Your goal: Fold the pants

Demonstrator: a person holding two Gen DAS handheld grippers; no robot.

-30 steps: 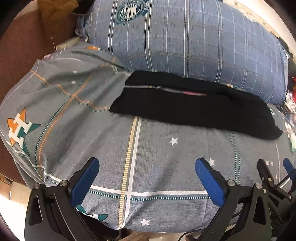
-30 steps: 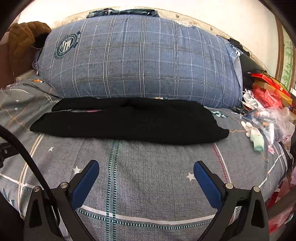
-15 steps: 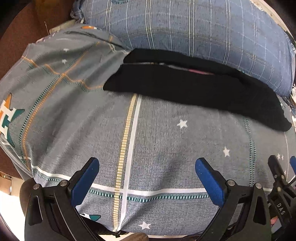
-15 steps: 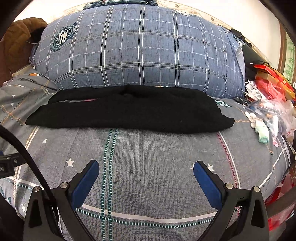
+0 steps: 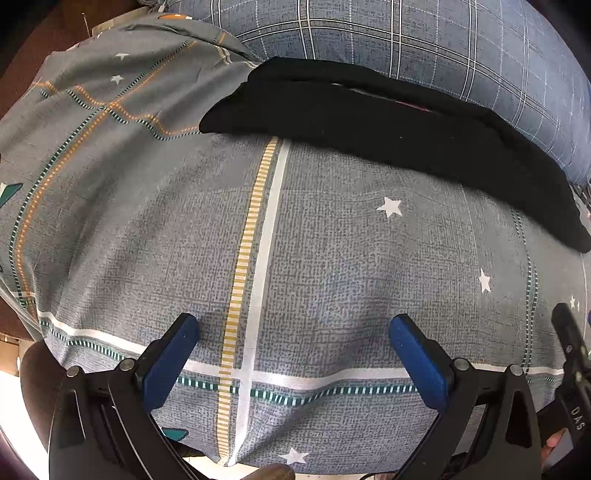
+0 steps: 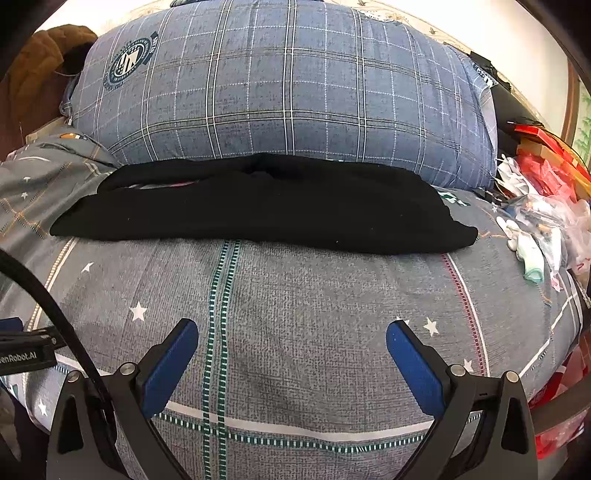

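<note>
Pants [image 6: 258, 206] lying folded lengthwise against pillow [image 6: 288, 85]; crosswise folds probably left. Left gripper [image 5: 295, 325] and right gripper [image 6: 291, 326] spread wide, empty.

A bed [image 6: 295, 332] fills the near scene, covered by a grey sheet [image 5: 332, 266] with white stars, white and yellow stripes and dotted teal lines. At its far side lies a big blue plaid pillow [image 6: 288, 85] with a round teal crest at its left end. A brown garment [image 6: 40, 62] sits at the far left. On the right edge of the bed lies a heap of clear bags [image 6: 550, 221], with red packets [image 6: 546, 162] behind it. The far wall [image 6: 480, 26] is pale and brightly lit. A wooden frame [image 6: 570, 107] stands at the far right.
</note>
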